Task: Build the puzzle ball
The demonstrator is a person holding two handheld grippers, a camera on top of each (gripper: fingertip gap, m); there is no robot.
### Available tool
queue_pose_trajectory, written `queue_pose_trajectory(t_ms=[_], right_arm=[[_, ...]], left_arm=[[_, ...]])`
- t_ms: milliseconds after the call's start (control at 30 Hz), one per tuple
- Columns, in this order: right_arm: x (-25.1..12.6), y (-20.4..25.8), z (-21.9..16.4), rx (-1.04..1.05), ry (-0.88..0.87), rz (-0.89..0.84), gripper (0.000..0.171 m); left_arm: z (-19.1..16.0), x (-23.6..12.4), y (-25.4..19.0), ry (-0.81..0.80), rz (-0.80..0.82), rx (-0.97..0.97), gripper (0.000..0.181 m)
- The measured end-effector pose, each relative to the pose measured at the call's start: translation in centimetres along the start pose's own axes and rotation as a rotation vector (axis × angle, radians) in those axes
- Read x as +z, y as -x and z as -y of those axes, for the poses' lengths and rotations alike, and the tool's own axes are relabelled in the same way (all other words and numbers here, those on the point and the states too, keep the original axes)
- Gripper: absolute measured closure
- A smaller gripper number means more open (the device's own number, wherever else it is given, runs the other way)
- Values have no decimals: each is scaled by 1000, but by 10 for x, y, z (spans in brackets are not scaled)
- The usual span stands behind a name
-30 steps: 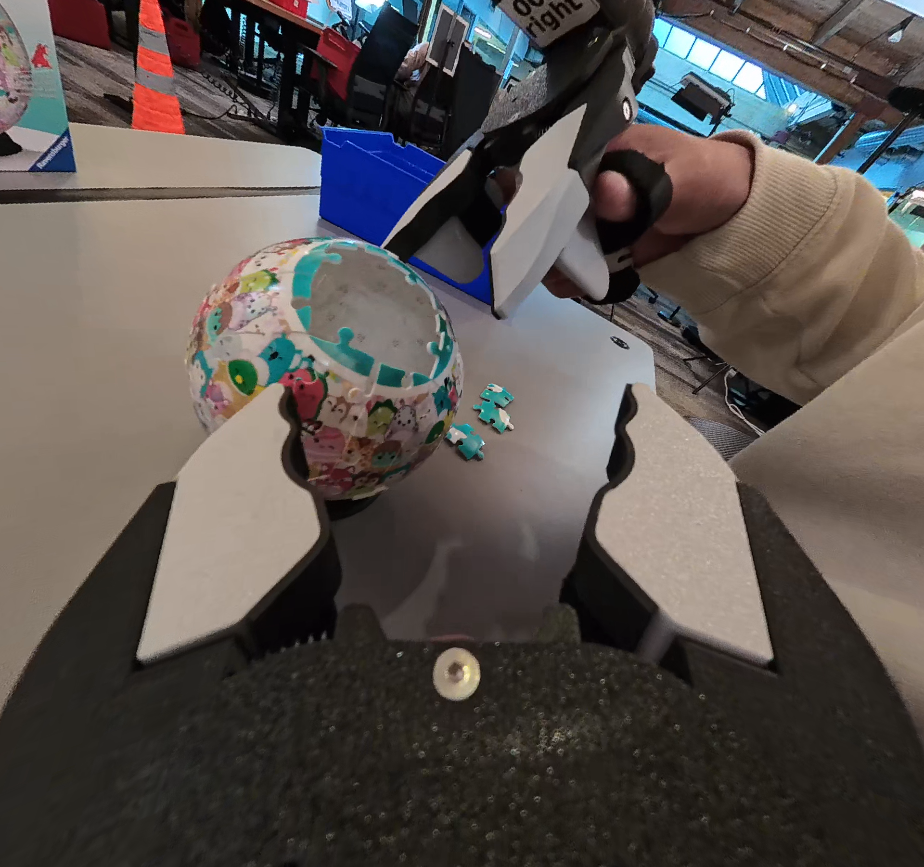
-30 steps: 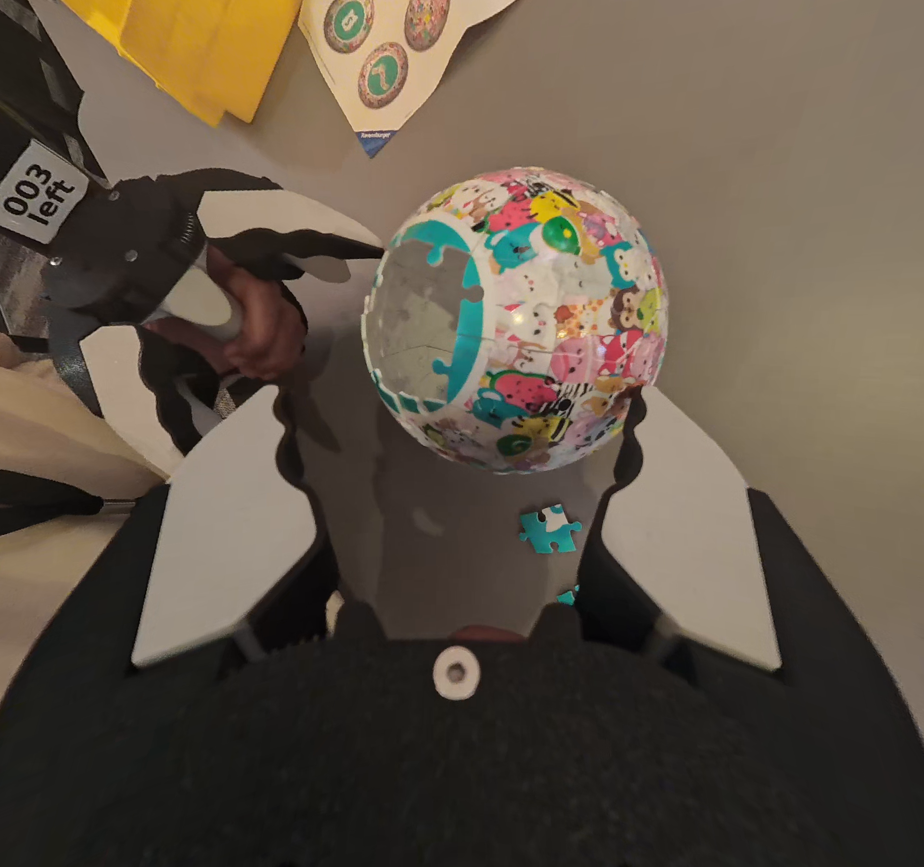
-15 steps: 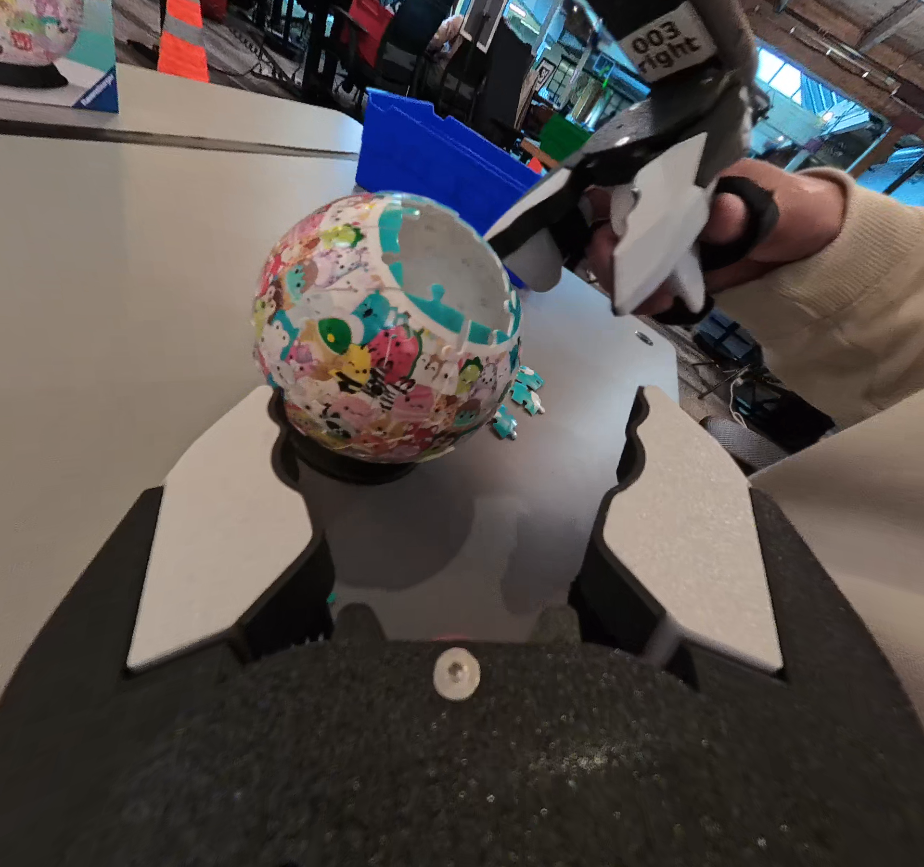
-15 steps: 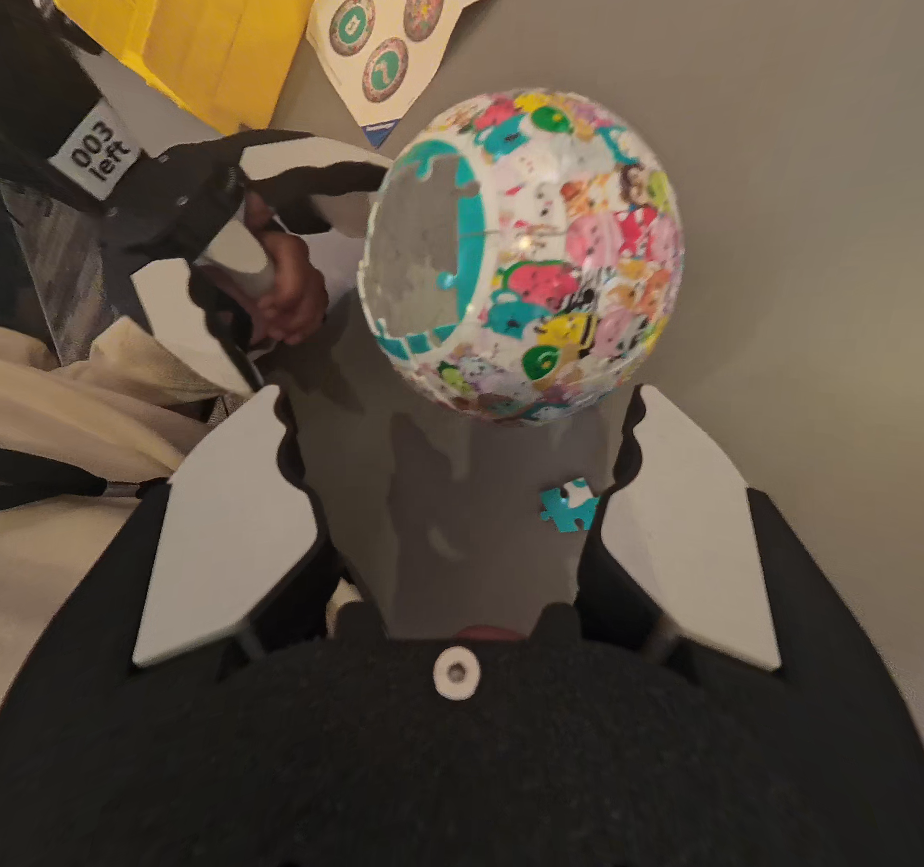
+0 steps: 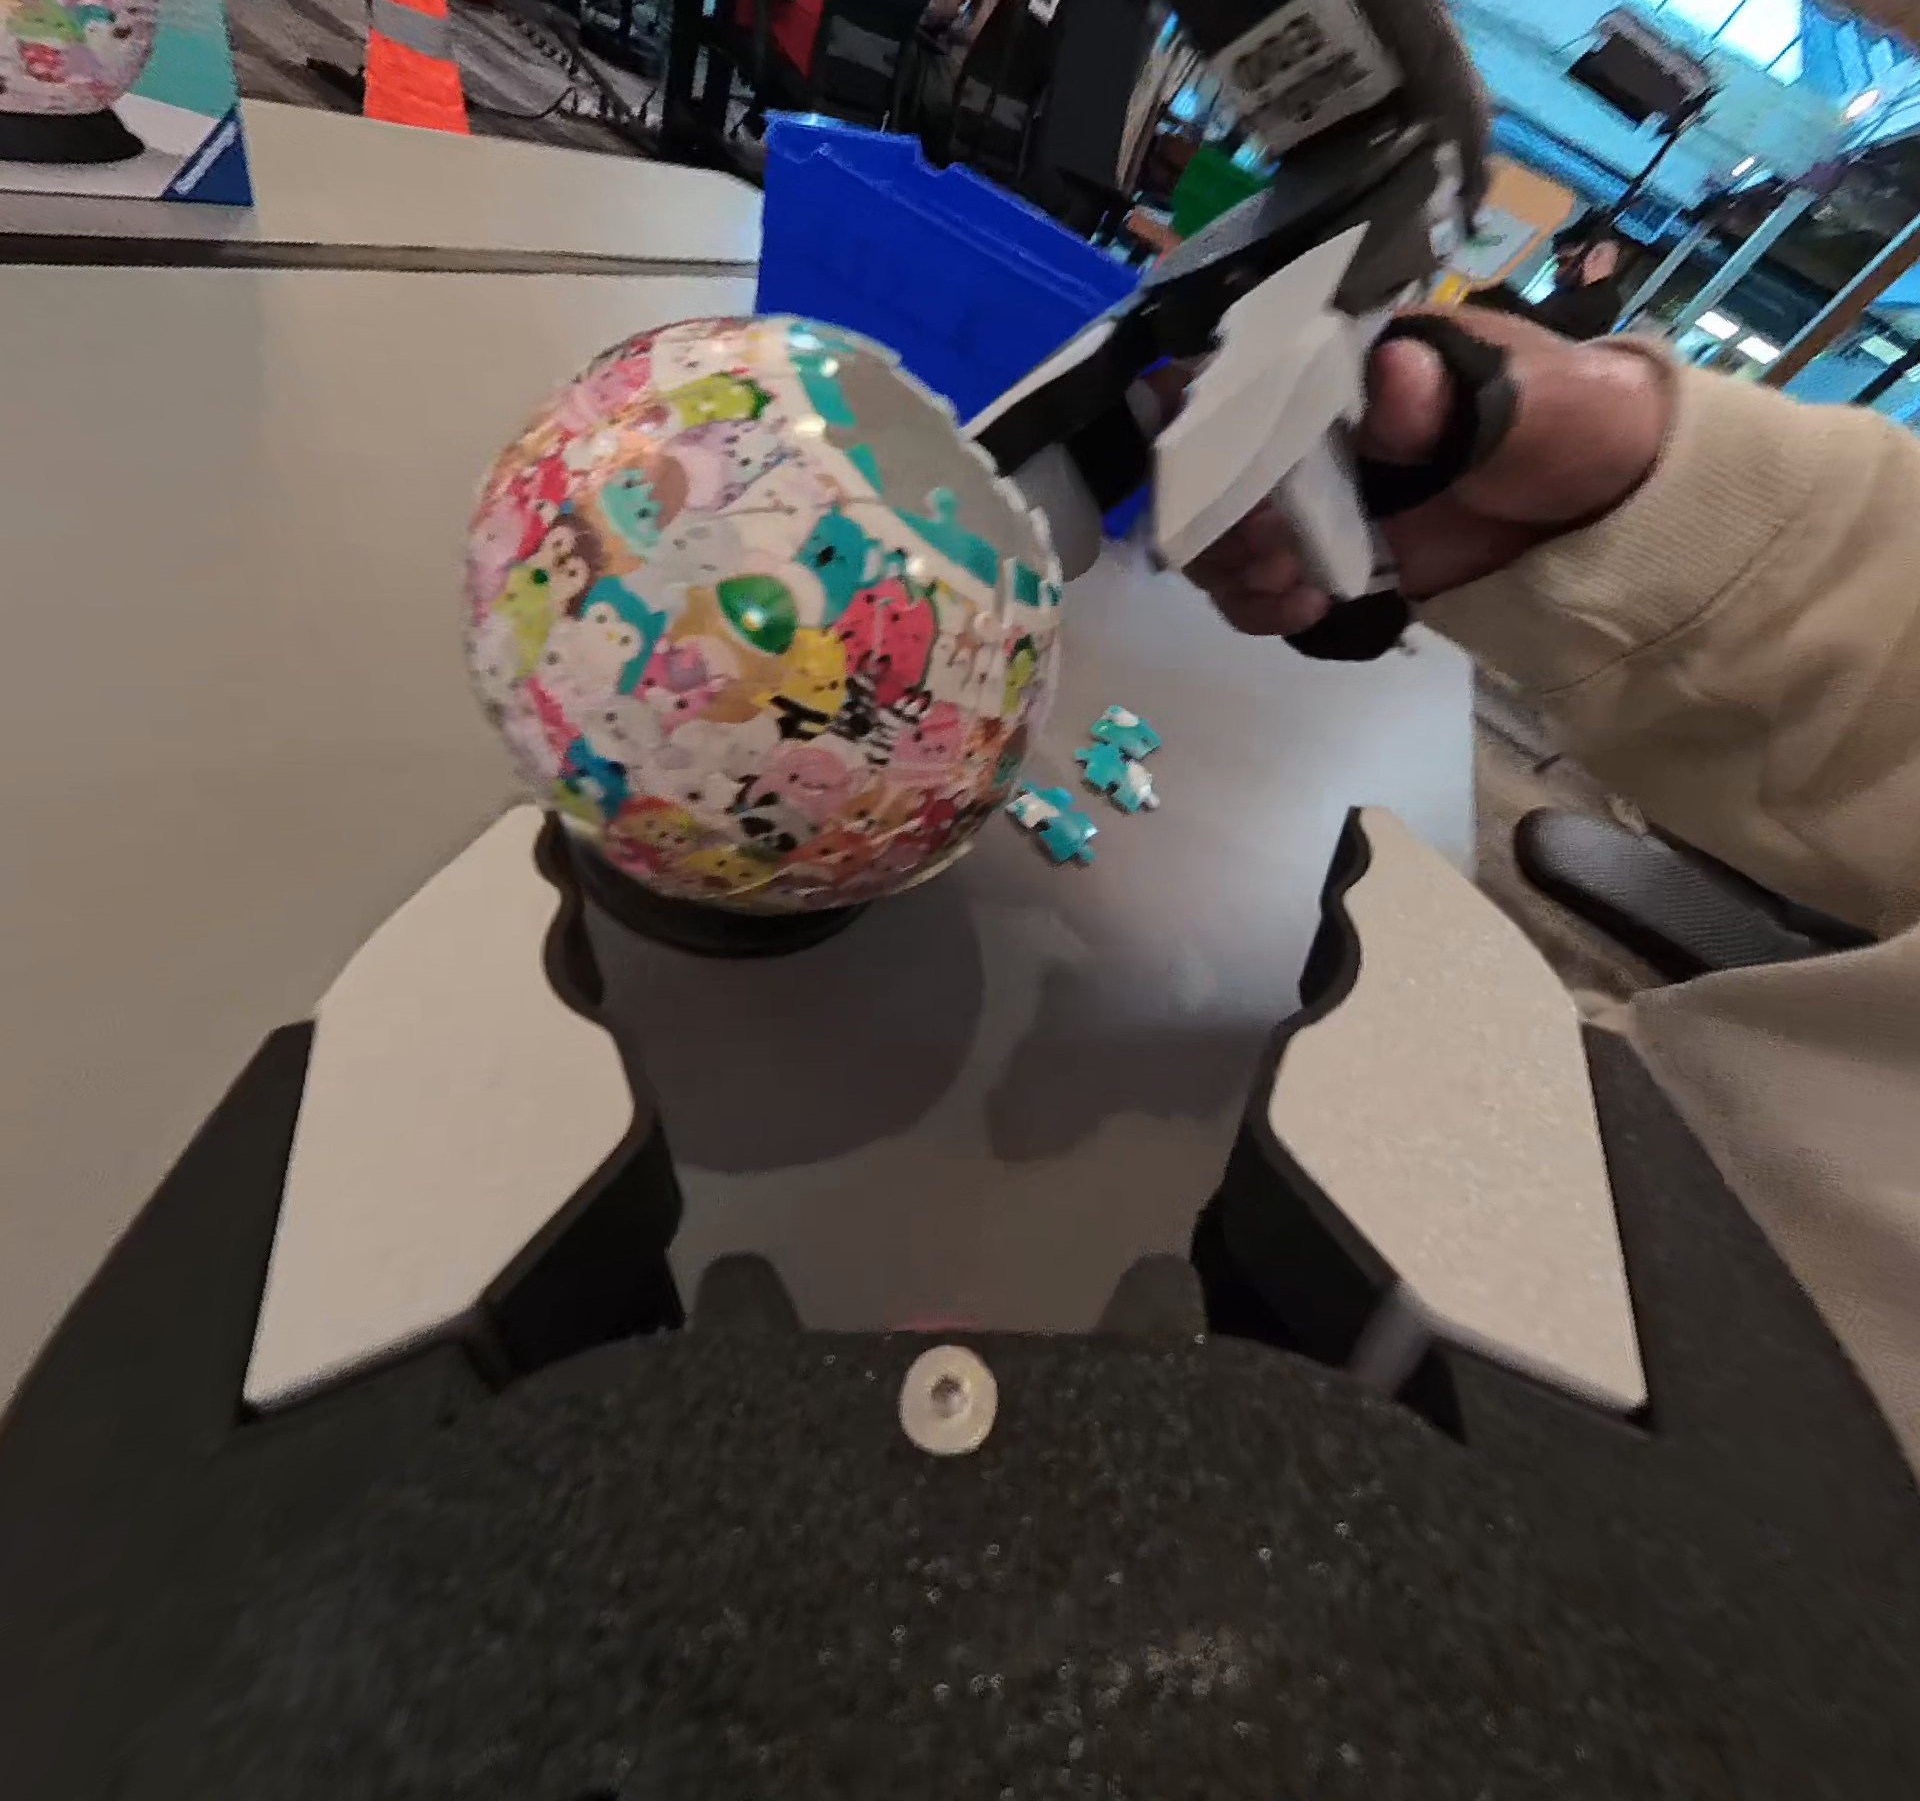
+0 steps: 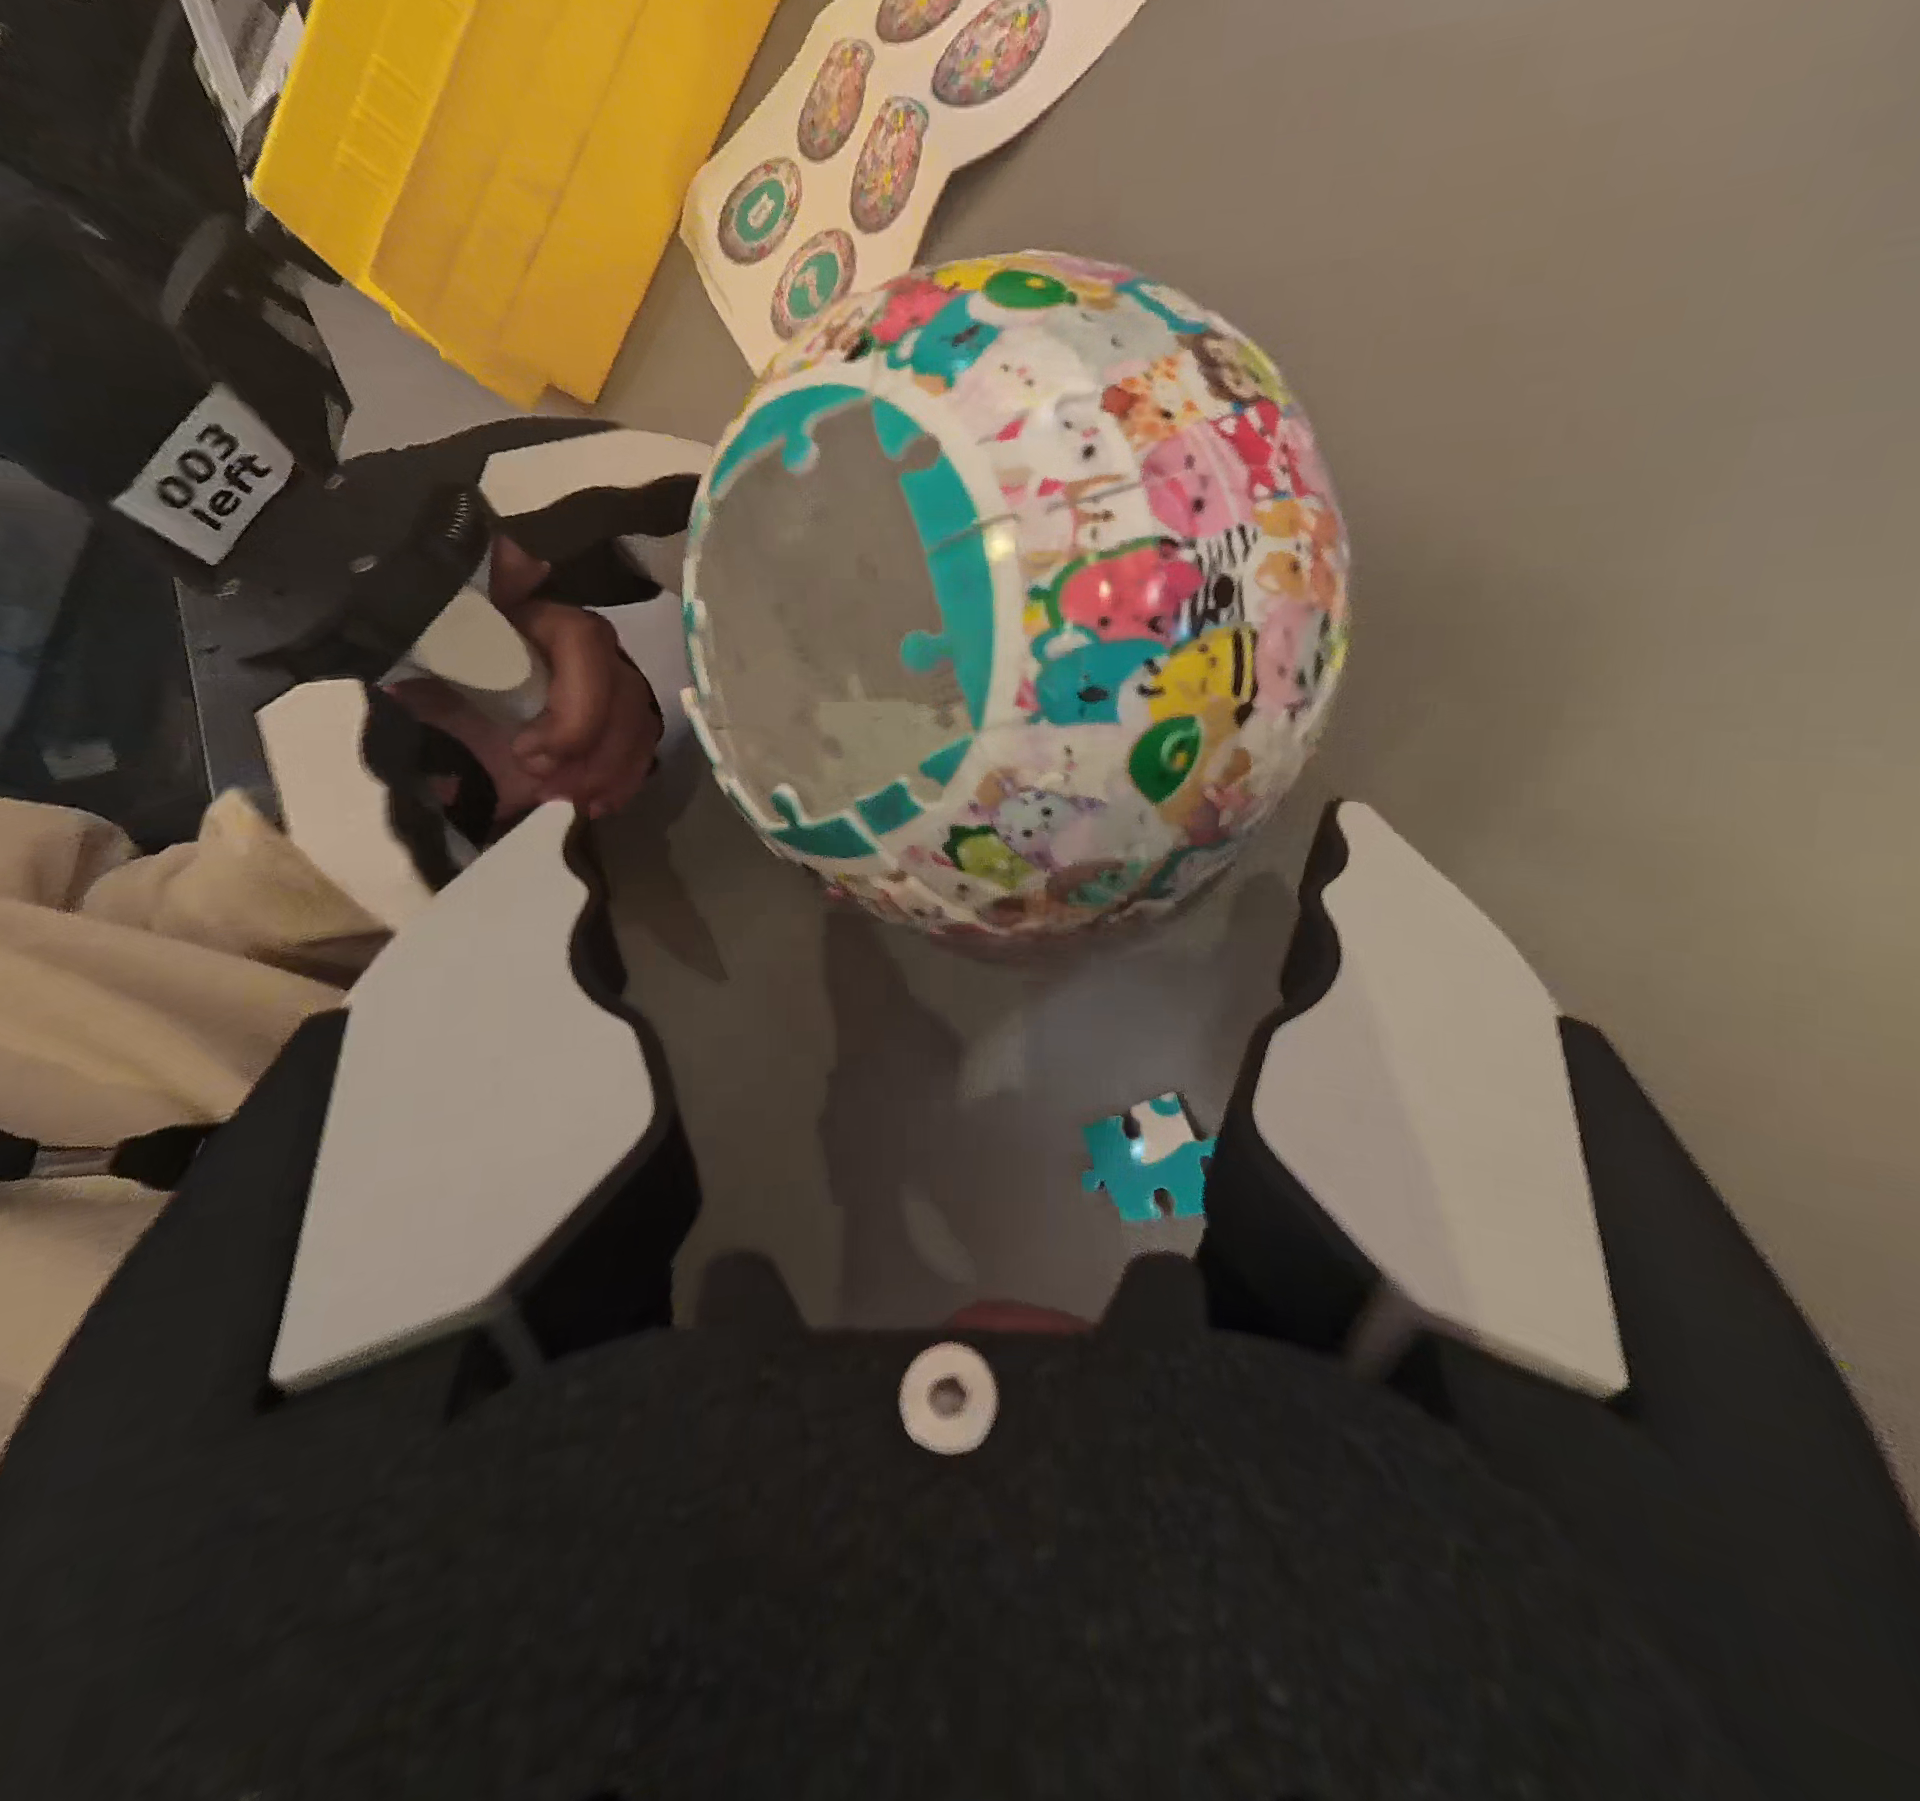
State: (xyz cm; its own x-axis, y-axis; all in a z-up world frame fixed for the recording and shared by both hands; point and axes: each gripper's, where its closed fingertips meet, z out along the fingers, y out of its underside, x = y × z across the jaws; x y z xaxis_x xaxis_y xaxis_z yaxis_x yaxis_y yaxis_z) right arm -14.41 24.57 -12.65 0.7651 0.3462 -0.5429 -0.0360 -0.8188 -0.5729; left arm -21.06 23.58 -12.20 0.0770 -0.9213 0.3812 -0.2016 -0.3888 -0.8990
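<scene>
The puzzle ball [image 5: 727, 629] is covered in colourful cartoon figures and sits on a black ring stand [image 5: 717, 925]. A large opening with a teal rim [image 6: 831, 629] faces the upper right in the left wrist view. My left gripper [image 5: 951, 837] is open and empty, just in front of the stand. My right gripper [image 6: 956, 878] is open and empty, its fingers close beside the ball; in the left wrist view [image 5: 1122, 463] one finger reaches the opening's rim. Loose teal pieces [image 5: 1117, 769] lie on the table right of the ball, one [image 6: 1148, 1154] between my right fingers.
A blue bin [image 5: 914, 265] stands behind the ball, with the puzzle box [image 5: 104, 37] at the far left. A yellow bin [image 6: 499, 110] and a printed sheet with ovals [image 6: 935, 78] lie beyond the ball in the right wrist view. The grey table [image 5: 208, 608] extends left.
The ball's opening has turned away from the left wrist view. The ball now sits nearer the middle of that view. My right gripper has come closer to the opening's rim. Both grippers stayed open.
</scene>
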Motion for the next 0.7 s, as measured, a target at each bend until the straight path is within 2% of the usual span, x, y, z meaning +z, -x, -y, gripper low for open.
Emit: queue_pose_trajectory(t_ms=[133, 200, 333, 467, 700], right_arm=[[-3, 13, -9, -13, -64, 11, 52], [0, 19, -11, -34, -91, -3, 47], [4, 17, -7, -52, -117, -5, 41], [8, 6, 4, -82, -119, 29, 40], [1, -10, 9, 27, -205, 158, 51]], left_arm=[[-6, 9, 10, 33, 6, -28, 47], [-6, 13, 6, 26, -23, -53, 48], [-10, 17, -3, 52, -1, -15, 40], [-16, 14, -12, 73, 8, 25, 43], [-1, 14, -5, 32, 20, -25, 44]])
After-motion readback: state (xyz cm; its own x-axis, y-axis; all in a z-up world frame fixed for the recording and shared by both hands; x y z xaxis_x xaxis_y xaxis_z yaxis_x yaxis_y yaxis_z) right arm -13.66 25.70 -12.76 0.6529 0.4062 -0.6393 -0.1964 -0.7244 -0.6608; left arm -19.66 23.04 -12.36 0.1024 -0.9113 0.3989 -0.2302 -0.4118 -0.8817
